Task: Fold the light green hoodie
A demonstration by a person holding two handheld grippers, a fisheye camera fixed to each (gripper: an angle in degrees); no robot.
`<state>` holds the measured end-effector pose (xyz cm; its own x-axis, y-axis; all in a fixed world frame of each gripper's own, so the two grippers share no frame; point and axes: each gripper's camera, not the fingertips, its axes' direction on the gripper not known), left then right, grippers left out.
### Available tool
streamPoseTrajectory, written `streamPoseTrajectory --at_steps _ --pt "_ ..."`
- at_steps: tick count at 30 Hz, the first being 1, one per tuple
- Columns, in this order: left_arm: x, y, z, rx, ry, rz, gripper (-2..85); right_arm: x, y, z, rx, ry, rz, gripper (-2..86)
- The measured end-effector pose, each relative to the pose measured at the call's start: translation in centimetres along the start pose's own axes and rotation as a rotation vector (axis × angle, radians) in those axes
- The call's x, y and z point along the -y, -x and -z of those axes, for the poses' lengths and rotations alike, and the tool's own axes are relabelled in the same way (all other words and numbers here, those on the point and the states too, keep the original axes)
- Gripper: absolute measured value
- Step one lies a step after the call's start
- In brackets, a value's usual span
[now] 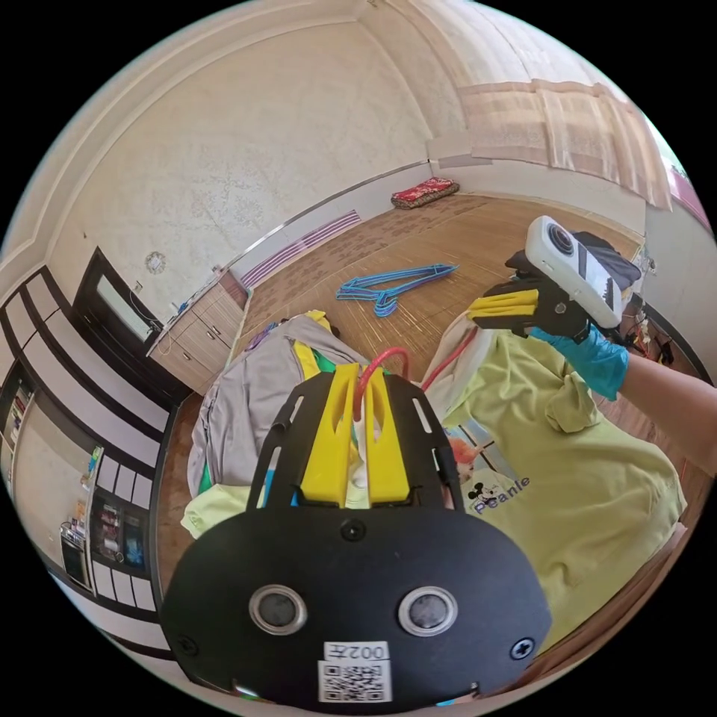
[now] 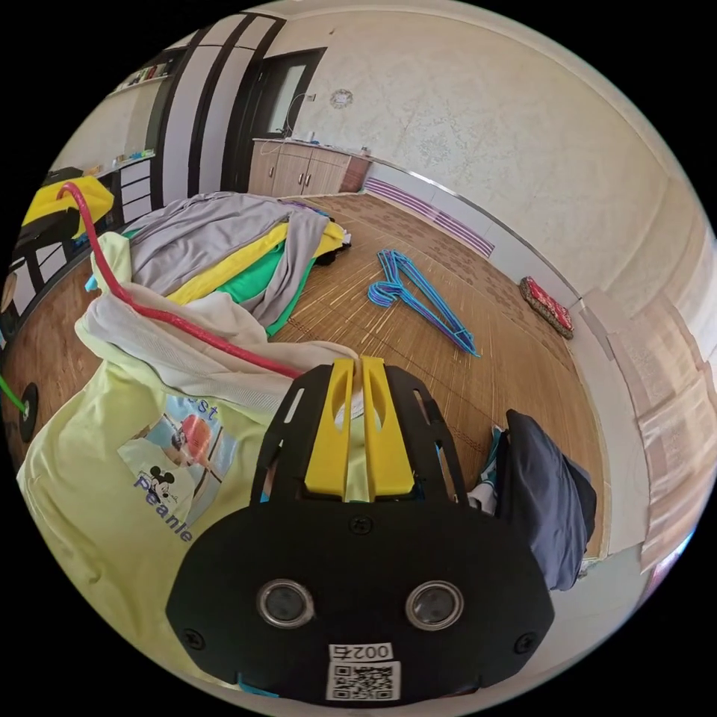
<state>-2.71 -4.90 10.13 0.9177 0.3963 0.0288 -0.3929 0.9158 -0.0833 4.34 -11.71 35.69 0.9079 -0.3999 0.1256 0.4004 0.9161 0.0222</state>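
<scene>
You are holding the light green hoodie [image 1: 597, 493] up between both tongs: your left tongs [image 1: 358, 399] are clenching its pale hood edge beside the red drawstring [image 1: 381, 362], your right tongs [image 2: 357, 388] the opposite edge. Beyond the tongs, blue hangers [image 2: 418, 295] are lying on the wooden floor [image 2: 463, 373] near a heap of clothes [image 2: 224, 250].

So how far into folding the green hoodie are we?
Early. Done: the hoodie is picked out from the clothes pile. In hand: the left gripper and right gripper each pinch its top edge, with the red hanger in its neck. Left: remove the hanger, lay it flat, fold; no fold shows yet.
</scene>
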Motion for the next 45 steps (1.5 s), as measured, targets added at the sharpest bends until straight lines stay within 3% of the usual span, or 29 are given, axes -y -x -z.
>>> streamPoseTrajectory --at_steps 27,45 --pt "-0.8 5.7 -1.9 0.028 0.014 0.173 -0.8 -4.5 -4.3 -1.8 -0.071 0.031 -0.192 -0.8" --pt "-1.3 8.5 -1.4 -0.018 -0.03 0.255 -0.8 -7.6 -7.5 -1.9 0.058 0.036 -0.192 -0.8"
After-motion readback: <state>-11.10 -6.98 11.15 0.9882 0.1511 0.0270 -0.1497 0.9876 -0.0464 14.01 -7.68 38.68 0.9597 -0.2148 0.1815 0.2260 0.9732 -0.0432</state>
